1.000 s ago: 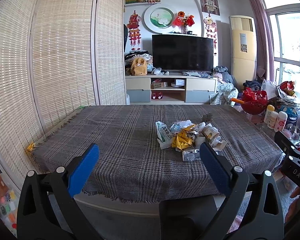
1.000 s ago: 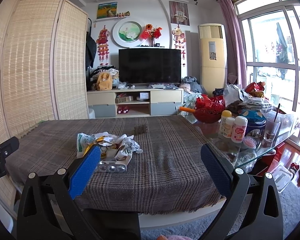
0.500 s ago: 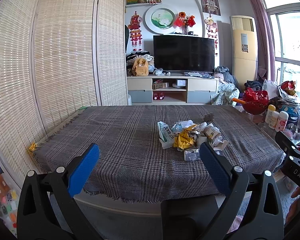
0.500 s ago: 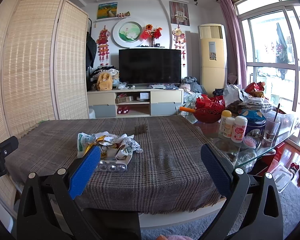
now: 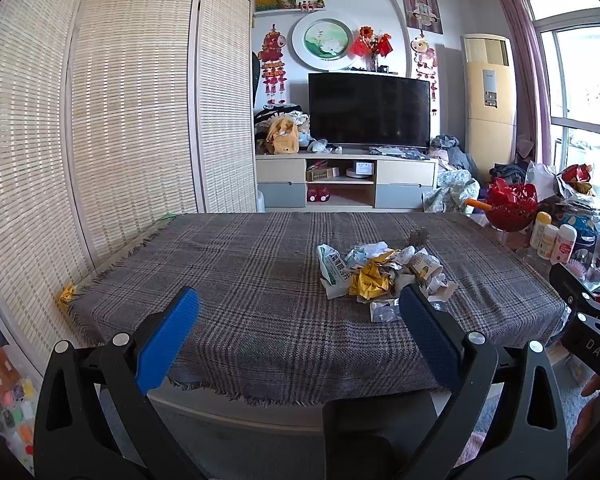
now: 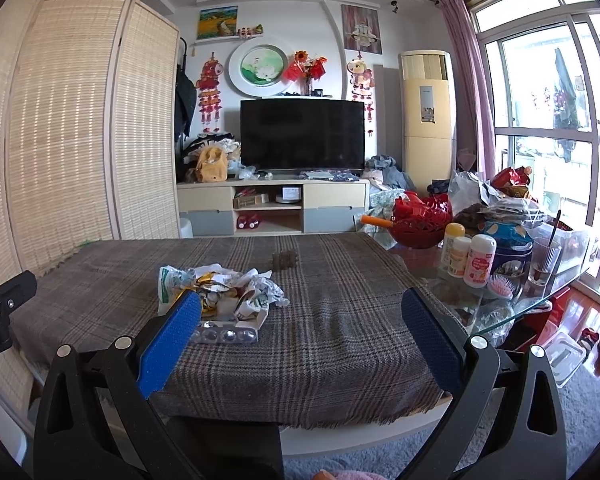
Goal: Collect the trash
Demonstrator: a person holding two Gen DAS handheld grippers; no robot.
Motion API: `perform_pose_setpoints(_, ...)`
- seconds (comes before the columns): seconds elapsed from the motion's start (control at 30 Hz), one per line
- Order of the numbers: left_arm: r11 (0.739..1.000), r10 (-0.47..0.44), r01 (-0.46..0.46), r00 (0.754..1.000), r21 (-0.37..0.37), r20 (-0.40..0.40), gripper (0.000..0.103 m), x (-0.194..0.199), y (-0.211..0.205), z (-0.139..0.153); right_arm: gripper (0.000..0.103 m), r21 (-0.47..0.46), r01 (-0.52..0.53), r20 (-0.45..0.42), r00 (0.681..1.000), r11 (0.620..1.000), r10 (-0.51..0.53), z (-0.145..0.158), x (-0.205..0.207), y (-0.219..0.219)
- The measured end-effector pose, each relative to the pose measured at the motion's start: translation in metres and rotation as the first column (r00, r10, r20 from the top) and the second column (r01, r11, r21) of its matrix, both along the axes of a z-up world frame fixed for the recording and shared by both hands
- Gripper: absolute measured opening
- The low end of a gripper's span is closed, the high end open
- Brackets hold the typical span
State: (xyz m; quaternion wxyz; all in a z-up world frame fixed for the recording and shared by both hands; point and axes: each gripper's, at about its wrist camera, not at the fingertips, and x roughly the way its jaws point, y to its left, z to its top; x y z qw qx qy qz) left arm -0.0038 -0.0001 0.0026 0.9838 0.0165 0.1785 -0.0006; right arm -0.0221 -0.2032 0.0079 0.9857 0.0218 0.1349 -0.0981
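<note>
Almost nothing has moved: the left view has drifted slightly. Both the left gripper [image 5: 298, 316] and right gripper [image 6: 300, 320] hover before the table edge, blue-padded jaws wide apart, holding nothing. A heap of crumpled white and yellow wrappers [image 5: 376, 272] lies on the grey plaid tablecloth [image 5: 240, 280]. Collecting seems not yet begun; next, reach forward to the heap.
</note>
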Motion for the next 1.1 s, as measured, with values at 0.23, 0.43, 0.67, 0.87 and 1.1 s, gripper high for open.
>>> perform_pose_setpoints(0.23, 1.000, -0.003, 0.003, 1.000, 0.000, 0.005, 0.095, -0.002, 0.000, 0.000, 0.100, 0.000, 0.000, 0.000, 1.000, 1.000, 0.000, 0.001, 0.000, 0.001)
perform_pose_setpoints(0.43, 1.000, 0.000, 0.000, 1.000, -0.005, 0.003, 0.095, -0.001, 0.001, 0.000, 0.100, -0.003, -0.001, 0.000, 1.000, 1.000, 0.001, 0.001, 0.000, 0.001)
perform_pose_setpoints(0.67, 1.000, -0.005, 0.005, 1.000, -0.008, -0.013, 0.095, 0.008, 0.001, -0.003, 0.100, -0.001, 0.010, -0.016, 1.000, 1.000, -0.010, -0.003, 0.007, -0.001)
perform_pose_setpoints(0.87, 1.000, -0.002, 0.002, 0.999, 0.004, -0.037, 0.095, 0.025, 0.002, -0.008, 0.100, 0.000, 0.021, -0.047, 0.999, 1.000, -0.021, -0.008, 0.022, -0.009)
perform_pose_setpoints(1.1, 0.999, 0.025, -0.022, 0.995, 0.035, -0.096, 0.095, 0.055, 0.009, -0.024, 0.100, 0.040, 0.060, -0.099, 0.993, 0.997, -0.056, -0.019, 0.050, -0.032)
